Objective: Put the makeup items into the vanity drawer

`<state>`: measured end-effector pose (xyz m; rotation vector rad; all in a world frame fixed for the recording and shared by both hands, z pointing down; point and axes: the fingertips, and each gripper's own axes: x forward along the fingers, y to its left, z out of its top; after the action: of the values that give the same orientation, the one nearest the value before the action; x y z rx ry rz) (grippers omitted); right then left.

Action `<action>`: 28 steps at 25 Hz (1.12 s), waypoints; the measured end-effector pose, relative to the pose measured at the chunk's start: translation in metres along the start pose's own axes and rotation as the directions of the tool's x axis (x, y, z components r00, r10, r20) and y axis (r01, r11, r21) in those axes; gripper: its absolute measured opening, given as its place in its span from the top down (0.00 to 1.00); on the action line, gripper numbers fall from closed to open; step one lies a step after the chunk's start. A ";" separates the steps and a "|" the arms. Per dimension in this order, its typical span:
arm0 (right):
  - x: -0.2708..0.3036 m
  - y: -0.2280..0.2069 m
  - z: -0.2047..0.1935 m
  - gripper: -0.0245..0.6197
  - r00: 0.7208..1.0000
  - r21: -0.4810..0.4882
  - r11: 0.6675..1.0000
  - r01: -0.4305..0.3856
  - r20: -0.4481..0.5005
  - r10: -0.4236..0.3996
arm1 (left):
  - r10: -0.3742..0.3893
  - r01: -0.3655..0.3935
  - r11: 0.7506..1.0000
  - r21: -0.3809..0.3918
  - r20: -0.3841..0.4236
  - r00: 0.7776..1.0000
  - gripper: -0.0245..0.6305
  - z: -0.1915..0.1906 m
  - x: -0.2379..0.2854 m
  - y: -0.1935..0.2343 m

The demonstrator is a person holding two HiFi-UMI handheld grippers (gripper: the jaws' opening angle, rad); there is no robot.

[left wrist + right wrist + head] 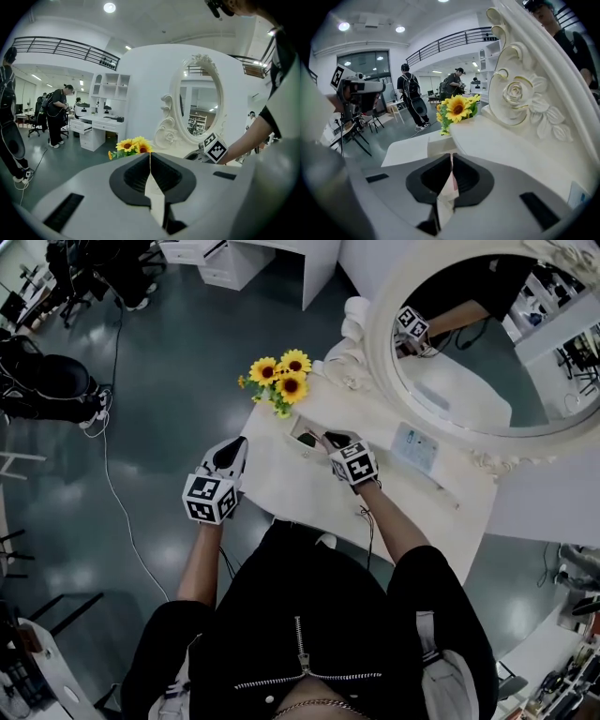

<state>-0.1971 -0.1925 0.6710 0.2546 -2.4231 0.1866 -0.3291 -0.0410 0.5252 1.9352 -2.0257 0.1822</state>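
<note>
On the white vanity table (281, 488) a small drawer (306, 438) stands open beside the sunflowers, with dark items inside that I cannot make out. My right gripper (330, 440) points down at the drawer's right edge; in the right gripper view its jaws (451, 157) meet at the tips, just short of the drawer's white wall (440, 143). A thin pinkish sliver shows in the slit behind the tips; what it is I cannot tell. My left gripper (238, 446) hovers off the table's left edge, and its jaws (150, 154) are shut with nothing between them.
Yellow sunflowers (281, 377) stand at the table's back left. The oval mirror (487, 343) in its carved frame rises behind the drawer. A pale flat packet (415, 448) lies under the mirror. People stand by desks in the background (57, 115). A cable (117, 502) trails on the floor.
</note>
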 end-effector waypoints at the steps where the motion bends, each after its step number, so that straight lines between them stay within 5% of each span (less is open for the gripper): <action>1: -0.004 -0.001 0.001 0.94 1.000 0.002 1.000 0.000 0.010 -0.001 | -0.005 0.005 1.000 0.001 0.000 1.000 0.93 0.000 0.002 -0.002; 7: -0.036 -0.006 0.004 0.95 0.994 0.041 0.999 0.027 0.107 -0.032 | -0.051 0.051 0.998 0.022 0.002 0.999 0.93 0.006 0.015 -0.016; 12: -0.088 -0.030 0.012 0.95 0.965 0.151 0.980 0.132 0.207 -0.162 | -0.114 0.114 0.992 0.052 0.007 0.993 0.93 0.016 0.032 -0.040; 20: -0.195 -0.073 -0.007 0.95 0.873 0.277 0.906 0.321 0.283 -0.396 | -0.247 0.245 0.965 0.091 0.007 0.969 0.93 0.026 0.068 -0.099; 28: -0.288 -0.101 -0.046 0.95 0.780 0.328 0.818 0.473 0.275 -0.561 | -0.387 0.382 0.913 0.143 0.008 0.922 0.93 0.041 0.101 -0.167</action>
<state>0.0700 -0.2424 0.5249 1.1548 -2.5709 0.1937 -0.1719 -0.1608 0.4966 2.3941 -1.6435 0.1961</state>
